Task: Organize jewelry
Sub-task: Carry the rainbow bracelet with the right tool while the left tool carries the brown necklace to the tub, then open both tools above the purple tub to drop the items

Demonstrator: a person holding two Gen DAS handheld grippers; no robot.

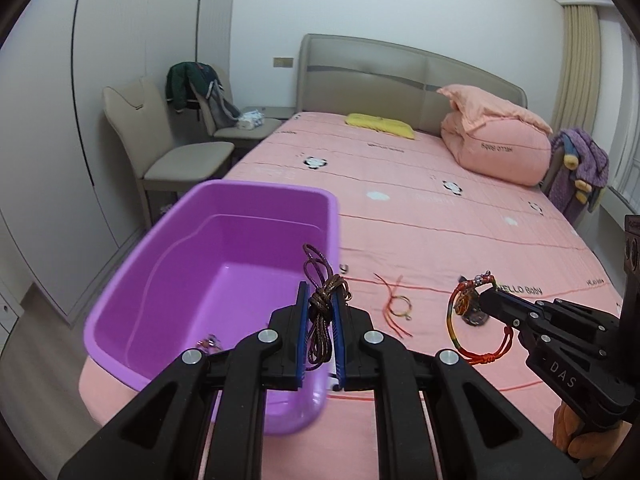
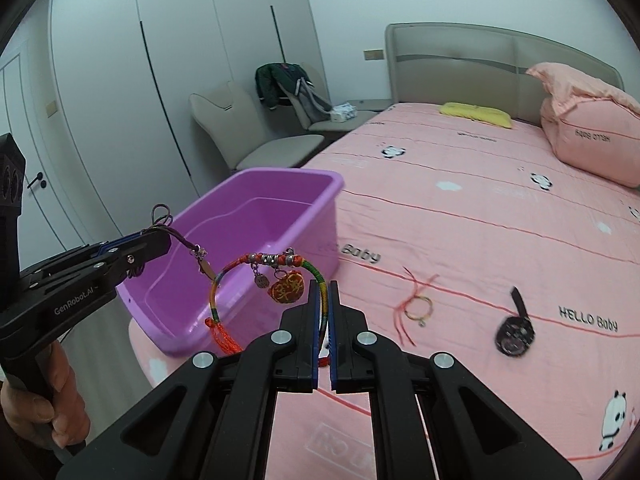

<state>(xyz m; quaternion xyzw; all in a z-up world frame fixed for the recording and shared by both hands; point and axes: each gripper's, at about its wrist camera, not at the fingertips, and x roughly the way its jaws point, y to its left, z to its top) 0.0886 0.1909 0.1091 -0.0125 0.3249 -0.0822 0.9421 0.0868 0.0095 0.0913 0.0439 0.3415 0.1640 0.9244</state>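
Bedroom with white wardrobes and two chairs in the background; a bed (image 1: 440,216) under a pink panda-print sheet serves as the work surface. Left tool (image 1: 322,300) is closed narrow on a bunched brown cord necklace (image 1: 320,320), held above the right-hand rim of the purple bin (image 1: 224,248), which sits at the near-left corner of the bed. Right tool (image 2: 325,292) grips a multicoloured braided bracelet (image 2: 224,276) by its band, so that the loop and its red embroidered charm (image 2: 286,288) hang toward 10 o'clock, in front of the bin's near wall. The step in hand appears to be transport: both pieces are lifted clear of the sheet and carried toward the bin. The next move likely calls for bringing each tool over the bin's opening, then spreading the fingers so the cord and bracelet fall inside without snagging on the pads or rim. At the bin's near-left floor lies one small item, too blurred to identify; otherwise the visible floor is bare. Still on the sheet, at 3 o'clock from the bin, are a thin red-string bracelet (image 2: 416,306) and, farther right, a dark watch (image 2: 514,332).
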